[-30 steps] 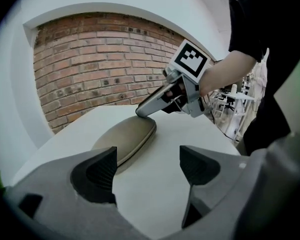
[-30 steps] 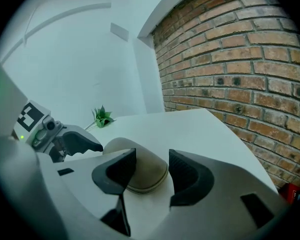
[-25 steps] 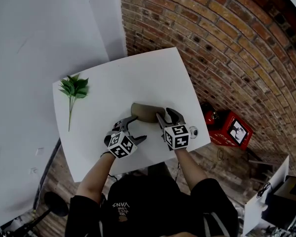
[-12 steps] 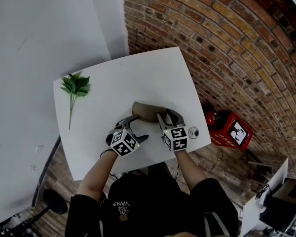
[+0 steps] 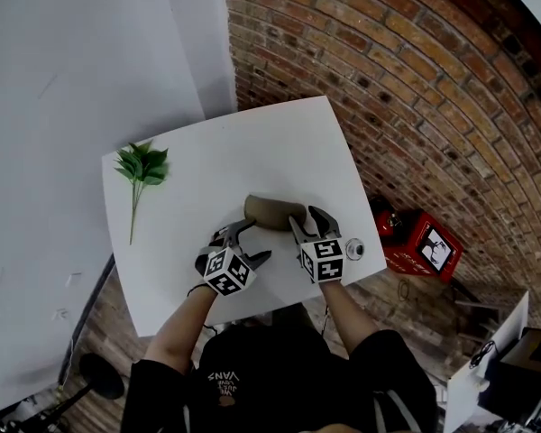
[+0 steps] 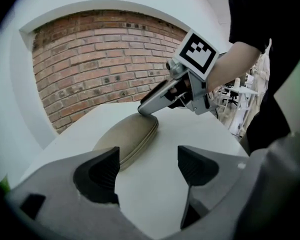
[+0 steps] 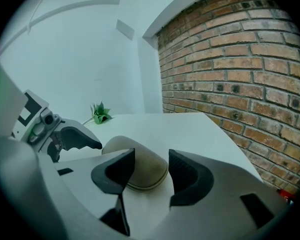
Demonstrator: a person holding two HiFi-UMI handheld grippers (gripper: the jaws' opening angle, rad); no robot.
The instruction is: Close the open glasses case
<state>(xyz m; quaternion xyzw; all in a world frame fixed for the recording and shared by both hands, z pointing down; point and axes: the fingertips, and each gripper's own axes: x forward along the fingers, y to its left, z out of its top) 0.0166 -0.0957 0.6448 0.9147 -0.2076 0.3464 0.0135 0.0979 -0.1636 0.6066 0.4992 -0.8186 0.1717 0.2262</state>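
The tan glasses case (image 5: 272,212) lies on the white table (image 5: 252,152), toward the person's edge, with both grippers drawn up just beside it. From the left gripper view its lid sits down on the base, and the seam shows only as a thin line along the side. The left gripper (image 6: 147,166) points down at the bare tabletop on the near side of the case. Its jaws stand wide, though they have just been closing in a little, and there is only table between them, with the case ahead and off toward one jaw. The right gripper (image 7: 151,171) is at the case's other end. Its jaws have just been opening and are well apart, with the rounded end of the case showing in the gap and neither pad pressing on it. One tip may be resting on the top of that end, but it's hard to be sure from here. A green leafy sprig (image 5: 142,166) lies well apart at the table's far left (by the white wall), and a red box (image 5: 422,244) sits on the floor below the brick wall (image 5: 415,79).
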